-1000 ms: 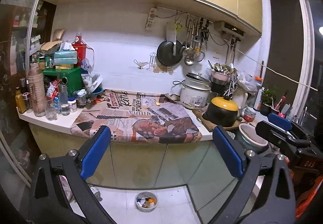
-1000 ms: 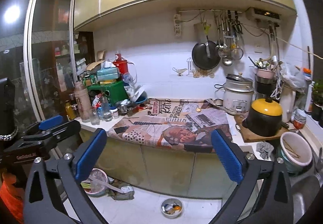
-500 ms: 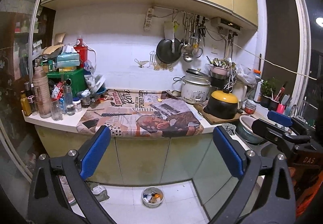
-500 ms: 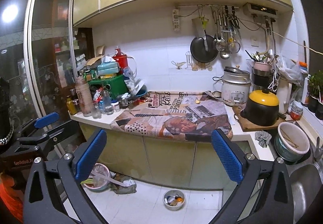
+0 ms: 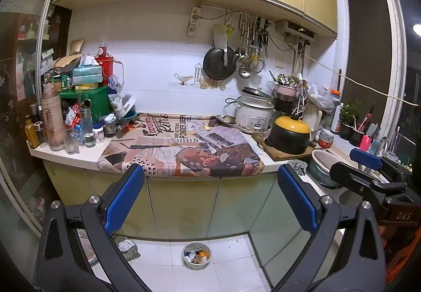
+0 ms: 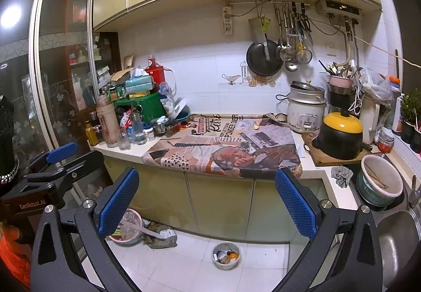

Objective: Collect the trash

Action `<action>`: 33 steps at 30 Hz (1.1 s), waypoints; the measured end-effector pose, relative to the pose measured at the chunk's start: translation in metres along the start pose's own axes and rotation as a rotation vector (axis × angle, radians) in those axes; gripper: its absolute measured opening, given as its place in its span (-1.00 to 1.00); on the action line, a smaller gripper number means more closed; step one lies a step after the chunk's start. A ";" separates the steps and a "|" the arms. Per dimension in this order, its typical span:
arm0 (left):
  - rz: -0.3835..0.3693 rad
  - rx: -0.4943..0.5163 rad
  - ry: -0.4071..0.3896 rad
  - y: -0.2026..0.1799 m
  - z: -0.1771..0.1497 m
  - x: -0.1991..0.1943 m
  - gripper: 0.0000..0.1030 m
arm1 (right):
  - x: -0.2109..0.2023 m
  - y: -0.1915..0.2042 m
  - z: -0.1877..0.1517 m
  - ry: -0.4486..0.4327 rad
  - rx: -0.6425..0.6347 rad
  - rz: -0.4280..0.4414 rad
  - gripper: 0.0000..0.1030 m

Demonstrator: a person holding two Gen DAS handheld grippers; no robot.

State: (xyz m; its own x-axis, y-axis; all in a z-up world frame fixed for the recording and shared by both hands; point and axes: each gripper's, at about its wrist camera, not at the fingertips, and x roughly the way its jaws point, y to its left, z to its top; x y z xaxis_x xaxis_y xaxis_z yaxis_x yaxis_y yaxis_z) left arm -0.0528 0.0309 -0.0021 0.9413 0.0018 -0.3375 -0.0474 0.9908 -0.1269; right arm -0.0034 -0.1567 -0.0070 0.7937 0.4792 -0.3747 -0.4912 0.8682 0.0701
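Observation:
A small bowl of scraps (image 5: 196,255) stands on the white floor tiles below the counter; it also shows in the right wrist view (image 6: 226,255). Crumpled rubbish (image 6: 161,234) lies on the floor by a pink bowl (image 6: 126,225). A newspaper (image 5: 181,150) covers the counter. My left gripper (image 5: 210,200) is open and empty, held back from the cabinets. My right gripper (image 6: 208,200) is open and empty, also back from the counter. Each gripper shows at the edge of the other's view.
Bottles, jars and a green box (image 5: 86,105) crowd the counter's left end. A rice cooker (image 5: 254,114) and a yellow-lidded black pot (image 5: 289,135) stand at the right. A sink (image 6: 400,239) with a bowl (image 6: 380,180) lies far right. A glass door (image 6: 60,81) is at the left.
Both grippers have drawn back and up from the counter, so more floor and the scrap bowl show. Both stay open.

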 end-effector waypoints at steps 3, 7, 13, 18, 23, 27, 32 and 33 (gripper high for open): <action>0.005 0.002 0.007 0.001 -0.001 0.003 0.97 | 0.000 -0.001 0.001 0.003 0.003 0.000 1.00; 0.006 0.000 0.015 0.000 -0.001 0.007 0.97 | 0.000 -0.002 -0.001 0.007 0.007 0.002 1.00; 0.003 -0.002 0.016 0.002 -0.001 0.008 0.97 | 0.000 -0.003 0.000 0.008 0.008 0.003 1.00; 0.004 -0.001 0.016 0.000 0.000 0.009 0.97 | 0.000 -0.003 0.000 0.008 0.008 0.003 1.00; 0.004 -0.002 0.017 0.000 0.000 0.010 0.97 | 0.000 -0.003 0.000 0.010 0.006 0.003 1.00; -0.008 -0.005 0.021 0.001 0.001 0.011 0.97 | 0.000 -0.001 0.001 0.009 0.009 0.002 1.00; -0.005 -0.004 0.013 0.000 0.002 0.013 0.98 | 0.000 -0.001 0.001 0.009 0.009 0.001 1.00; -0.006 -0.005 0.015 0.000 0.002 0.014 0.98 | 0.000 -0.001 0.001 0.009 0.008 0.002 1.00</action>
State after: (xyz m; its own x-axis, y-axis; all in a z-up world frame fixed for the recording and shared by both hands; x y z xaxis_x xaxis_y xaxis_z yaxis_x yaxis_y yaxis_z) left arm -0.0395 0.0312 -0.0052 0.9365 -0.0064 -0.3506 -0.0433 0.9901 -0.1338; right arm -0.0030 -0.1573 -0.0059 0.7895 0.4801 -0.3824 -0.4900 0.8682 0.0783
